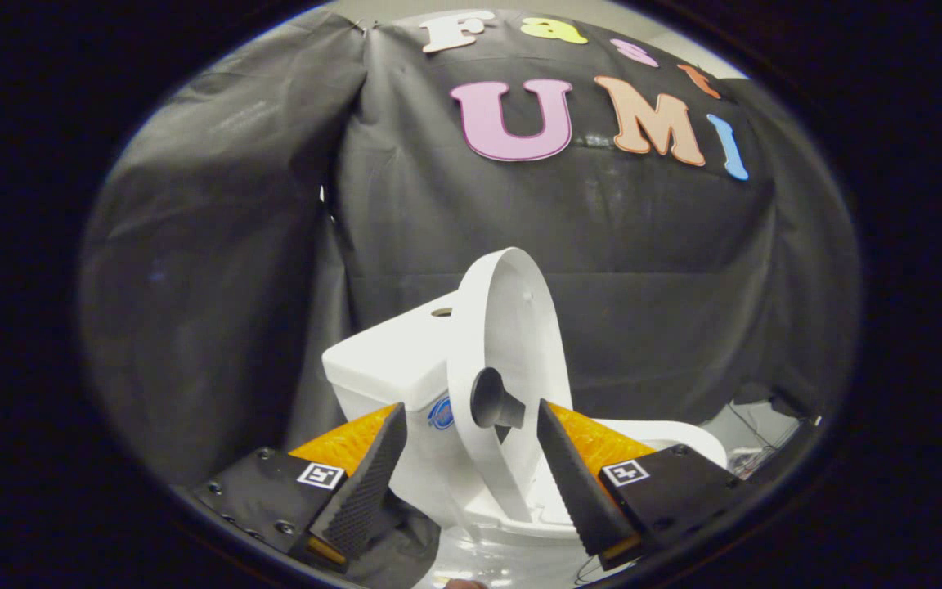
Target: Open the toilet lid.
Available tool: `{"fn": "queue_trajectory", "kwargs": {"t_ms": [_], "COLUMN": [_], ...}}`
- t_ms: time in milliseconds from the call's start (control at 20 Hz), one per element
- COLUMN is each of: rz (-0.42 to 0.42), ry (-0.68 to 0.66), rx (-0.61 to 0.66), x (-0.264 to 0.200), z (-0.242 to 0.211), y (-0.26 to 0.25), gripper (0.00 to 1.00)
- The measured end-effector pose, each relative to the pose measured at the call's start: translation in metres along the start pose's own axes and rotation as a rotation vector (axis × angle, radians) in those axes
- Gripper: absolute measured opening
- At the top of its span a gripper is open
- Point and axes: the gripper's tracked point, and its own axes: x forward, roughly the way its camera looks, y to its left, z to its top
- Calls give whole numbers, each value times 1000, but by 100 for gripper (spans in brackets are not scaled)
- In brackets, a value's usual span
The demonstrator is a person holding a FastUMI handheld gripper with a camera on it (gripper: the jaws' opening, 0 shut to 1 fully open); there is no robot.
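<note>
The toilet lid (512, 327) is standing upright, leaning toward the tank (393, 360). The gripper (471, 425) is hovering with its jaws wide apart, the lid's dark knob (491, 398) sitting between them, untouched.

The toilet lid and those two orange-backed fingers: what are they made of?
The toilet lid, raised upright against the tank, looks like smooth, semi-glossy white plastic with a moulded dark knob. The open gripper has fingers faced with black dimpled, probably rubber pads, backed by translucent orange plastic.
</note>
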Motion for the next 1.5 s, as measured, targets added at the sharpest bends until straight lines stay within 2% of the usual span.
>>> {"fn": "queue_trajectory", "kwargs": {"t_ms": [250, 550, 900, 1100, 1250, 1400, 1500], "rz": [-12, -54, -80, -108, -65, 21, 24], "ry": [-55, -116, -171, -131, -120, -198, -231], "rx": [85, 85, 63, -40, -77, -53, -73], "x": [-39, -73, -100, -110, -114, -115, -115], "z": [15, 48, 68, 59, 58, 67, 55], "y": [-53, -118, -193, -238, -248, -237, -239], "gripper": [98, 98, 98, 98, 98, 98, 99]}}
